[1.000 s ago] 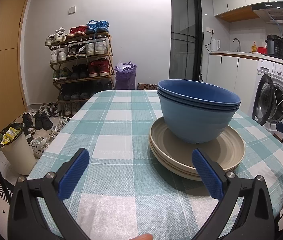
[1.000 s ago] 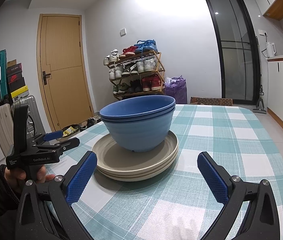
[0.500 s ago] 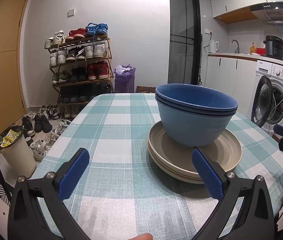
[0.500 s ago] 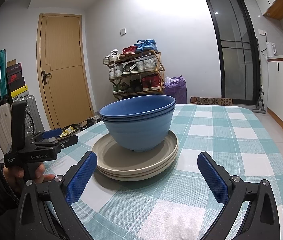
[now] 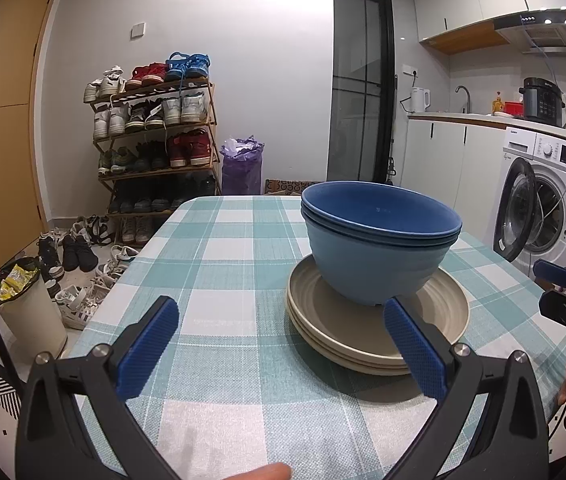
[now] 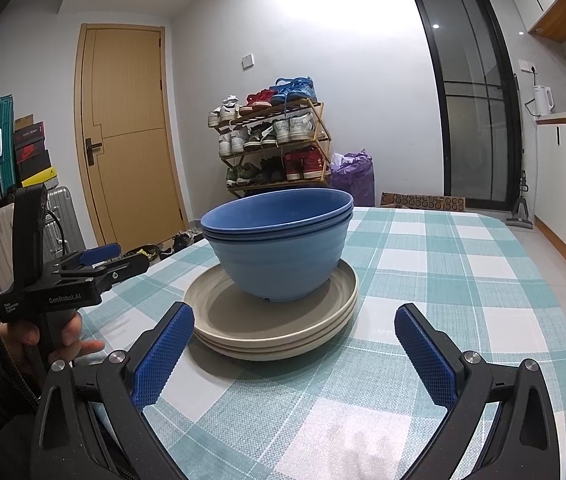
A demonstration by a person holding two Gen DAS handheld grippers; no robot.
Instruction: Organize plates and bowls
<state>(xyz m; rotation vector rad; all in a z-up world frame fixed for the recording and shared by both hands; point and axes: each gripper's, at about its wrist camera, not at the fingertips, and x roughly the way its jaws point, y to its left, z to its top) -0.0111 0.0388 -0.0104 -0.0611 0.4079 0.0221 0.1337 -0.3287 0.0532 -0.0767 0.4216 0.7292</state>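
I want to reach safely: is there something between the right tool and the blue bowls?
Nothing visible stands in the way. The right tool is open, and only bare checked tablecloth lies between it and the blue bowls, which sit nested on the beige plates. The left tool stays aside.

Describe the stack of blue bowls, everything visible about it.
The blue bowls are nested, with two rims showing one above the other; whether there are more cannot be told. They look like matte plastic, deep and round with a small foot, and the top one is empty. The stack stands upright, a little off centre on the beige plates, on the checked tablecloth. Neither gripper touches it.
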